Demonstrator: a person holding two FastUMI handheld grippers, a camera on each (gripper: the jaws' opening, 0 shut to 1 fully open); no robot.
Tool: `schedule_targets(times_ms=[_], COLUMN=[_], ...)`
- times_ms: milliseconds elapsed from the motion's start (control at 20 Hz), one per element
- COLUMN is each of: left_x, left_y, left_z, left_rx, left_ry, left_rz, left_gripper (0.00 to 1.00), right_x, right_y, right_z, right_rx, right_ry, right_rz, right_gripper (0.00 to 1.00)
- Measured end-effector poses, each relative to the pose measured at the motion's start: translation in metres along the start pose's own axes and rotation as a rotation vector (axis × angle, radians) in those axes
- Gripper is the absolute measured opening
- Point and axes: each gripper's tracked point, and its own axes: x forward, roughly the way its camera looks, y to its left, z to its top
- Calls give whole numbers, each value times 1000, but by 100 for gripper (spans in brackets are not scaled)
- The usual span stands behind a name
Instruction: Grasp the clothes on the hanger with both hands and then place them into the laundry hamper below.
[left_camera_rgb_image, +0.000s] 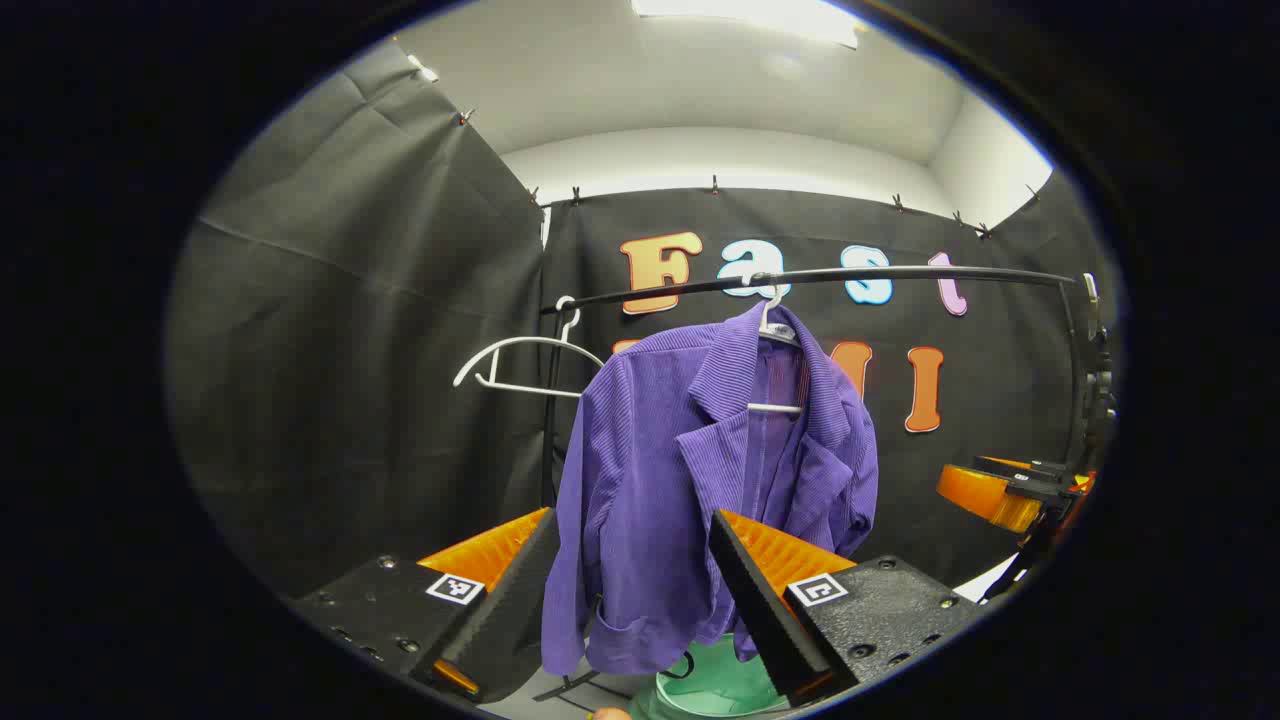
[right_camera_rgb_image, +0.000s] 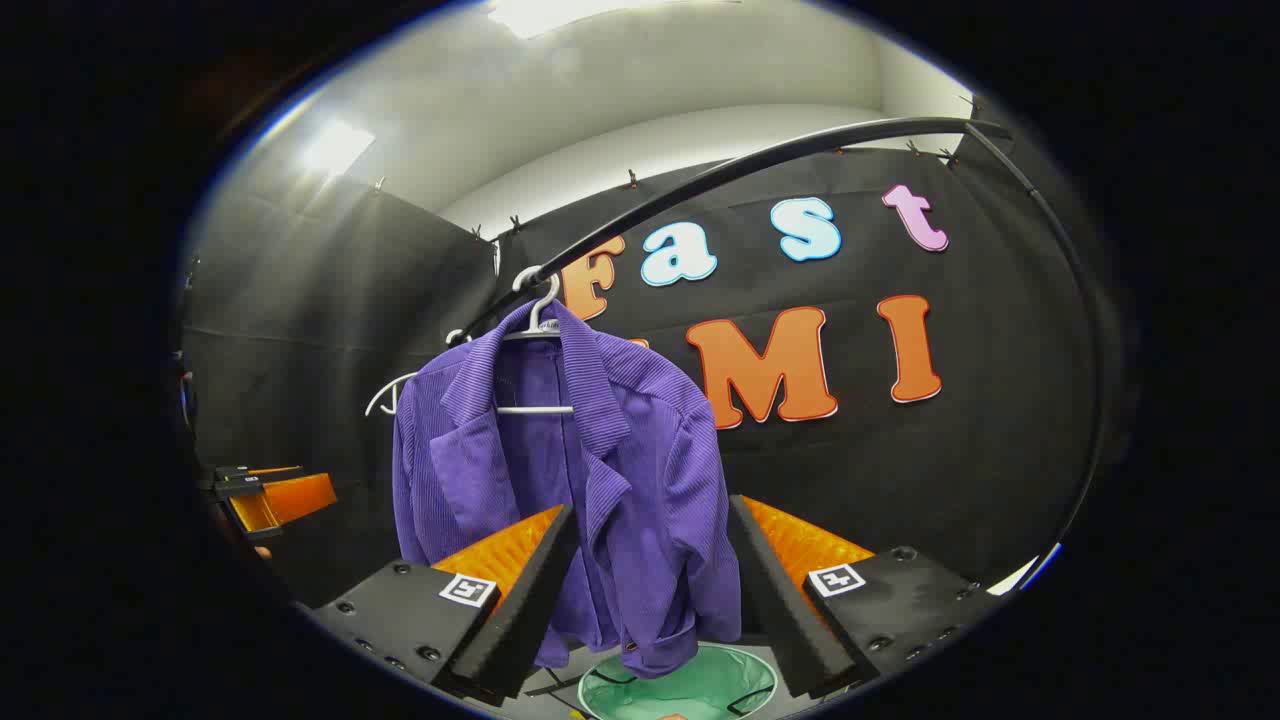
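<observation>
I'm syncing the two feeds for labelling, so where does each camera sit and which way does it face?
Left gripper view: rides on the left gripper, facing the purple jacket on the rail; its open fingers frame the hem, with the right gripper farther off.
Right gripper view: rides on the right gripper, facing the same jacket, with the left gripper farther off.
Shared: jacket, white hanger, green hamper below.

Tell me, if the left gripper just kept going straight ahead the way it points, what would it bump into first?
Most likely the purple jacket on its white hanger. The left gripper has its jaws open, framing the jacket's lower half. How far off it hangs is hard to judge.
</observation>
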Motion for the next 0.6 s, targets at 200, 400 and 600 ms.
schedule_targets(times_ms=[200,400,600], left_x=[5,8,12], left_y=[0,-3,-3], left_z=[4,0,-4], left_rx=[7,0,3], left_ry=[-2,11,22], left_rz=[2,-7,-8], left_gripper=[93,92,98], right_x=[3,8,11], right_y=[-3,-1,-3], right_z=[3,-4,-4], right_rx=[-26,-17,-24], right_ry=[-10,15,12], right_rz=[-12,-8,-12], right_gripper=[97,89,89])
